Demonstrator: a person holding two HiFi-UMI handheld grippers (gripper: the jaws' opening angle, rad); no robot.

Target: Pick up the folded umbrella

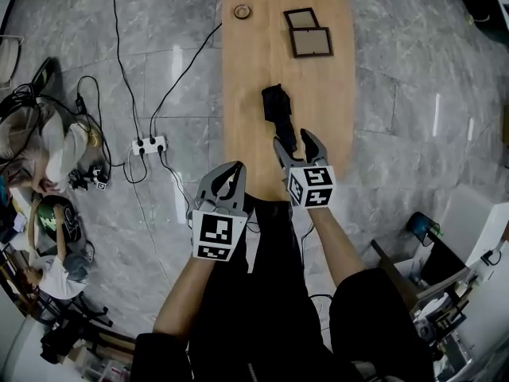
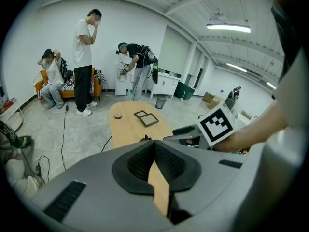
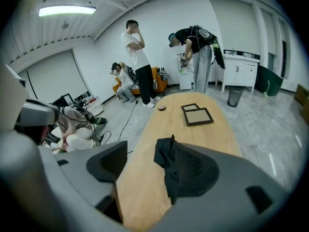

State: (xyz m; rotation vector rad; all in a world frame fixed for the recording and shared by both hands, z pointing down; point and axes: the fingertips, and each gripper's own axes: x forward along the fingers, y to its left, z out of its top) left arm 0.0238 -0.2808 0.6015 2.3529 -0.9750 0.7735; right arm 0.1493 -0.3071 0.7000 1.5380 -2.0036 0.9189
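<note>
Two frames (image 1: 306, 32) and a small round thing (image 1: 242, 11) lie far beyond your jaws on the table (image 1: 246, 94), well apart from the umbrella (image 1: 280, 116). Your right gripper (image 1: 294, 140) has its jaws wide apart; the black umbrella's near end sits right at their tips, against the right-hand jaw. Your left gripper (image 1: 236, 169) hangs by the table's near end, jaws together and empty. Each cube (image 1: 312, 186) shows a black-and-white square marker
</note>
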